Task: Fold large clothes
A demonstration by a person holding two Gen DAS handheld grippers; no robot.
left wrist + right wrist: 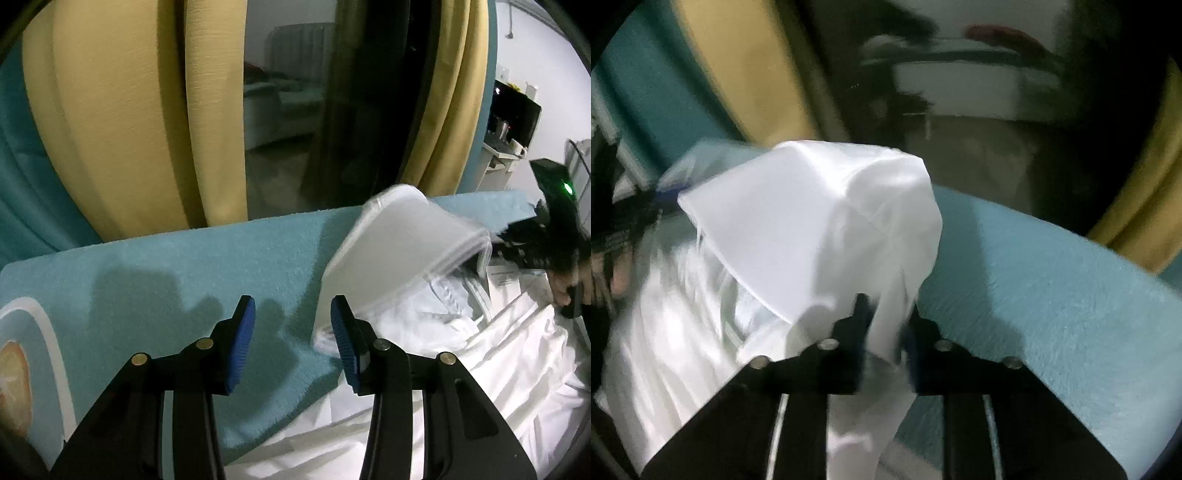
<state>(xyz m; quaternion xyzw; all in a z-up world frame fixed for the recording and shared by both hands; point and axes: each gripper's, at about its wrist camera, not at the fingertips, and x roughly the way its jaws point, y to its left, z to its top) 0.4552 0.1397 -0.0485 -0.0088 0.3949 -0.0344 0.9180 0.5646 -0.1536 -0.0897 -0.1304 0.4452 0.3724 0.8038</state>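
Teal fleece blanket (pixel 192 266), nubby and printed with a cream and orange motif at its near left corner, covers the work surface, and yellow curtains (pixel 122 122) hang behind it on either side of a dark glass door (pixel 291 110). Over the blanket, the left gripper (pixel 292 343) hovers with its blue-padded fingers (pixel 242 343) spread wide and nothing between them; the right pad sits just beside the hem of the large white garment (pixel 480 369), though whether it touches the cloth cannot be told.

Further right, that thin, silky white cloth lies in long creases across the blanket, and one part of it is lifted into a stiff tent above the rest. In the right wrist view, the right gripper (pixel 884 321) has its fingers closed narrow on a fold of the white garment (pixel 820 221), which drapes up and over the tips and also hangs down between the arms. That view is blurred, so the exact bite is unclear.

Judging from this, the step in hand is carrying the raised edge across to make a fold. Doing it well probably means keeping the pinch firm, moving the lifted cloth low and level so it does not balloon, and using the free left gripper to take the matching edge, so both corners land square.
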